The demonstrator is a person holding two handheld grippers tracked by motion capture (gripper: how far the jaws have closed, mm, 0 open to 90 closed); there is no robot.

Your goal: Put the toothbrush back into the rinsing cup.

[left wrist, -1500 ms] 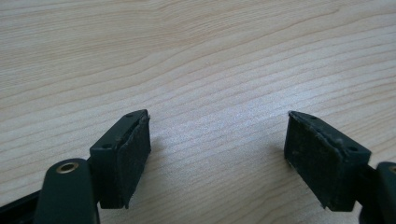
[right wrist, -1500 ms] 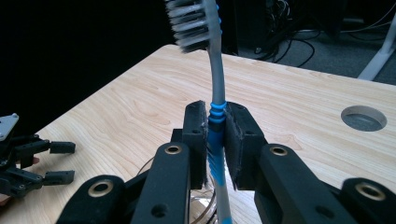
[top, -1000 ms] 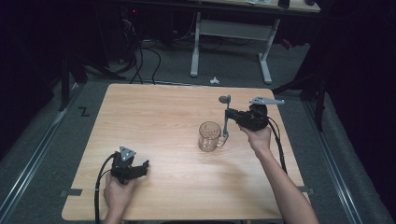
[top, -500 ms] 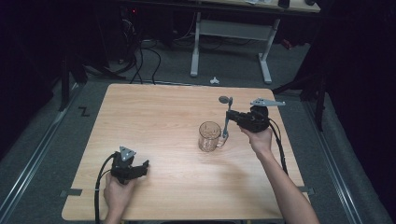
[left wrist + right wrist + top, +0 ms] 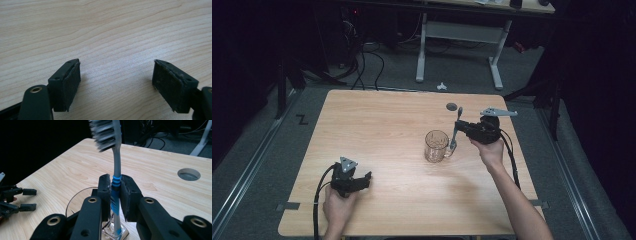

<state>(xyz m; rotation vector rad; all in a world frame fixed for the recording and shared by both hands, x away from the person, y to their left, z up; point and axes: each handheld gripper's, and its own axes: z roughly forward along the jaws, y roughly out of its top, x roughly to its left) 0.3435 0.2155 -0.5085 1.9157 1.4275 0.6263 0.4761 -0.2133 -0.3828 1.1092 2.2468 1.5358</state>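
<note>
A clear glass mug [image 5: 436, 146] stands upright on the wooden table [image 5: 382, 130], right of centre. My right gripper [image 5: 459, 127] is just right of the mug and shut on a grey and blue toothbrush [image 5: 455, 131]. In the right gripper view the toothbrush [image 5: 115, 170] stands upright between the pads, bristle head at the top, its lower end down by the mug [image 5: 80, 201]. My left gripper [image 5: 366, 178] rests near the table's front left. It stands open [image 5: 116, 83] over bare wood with nothing between its pads.
A round cable hole [image 5: 452, 106] is in the table behind the right gripper, also seen as the hole [image 5: 188, 174] in the right gripper view. White desk legs [image 5: 421, 50] and cables lie on the floor beyond the far edge.
</note>
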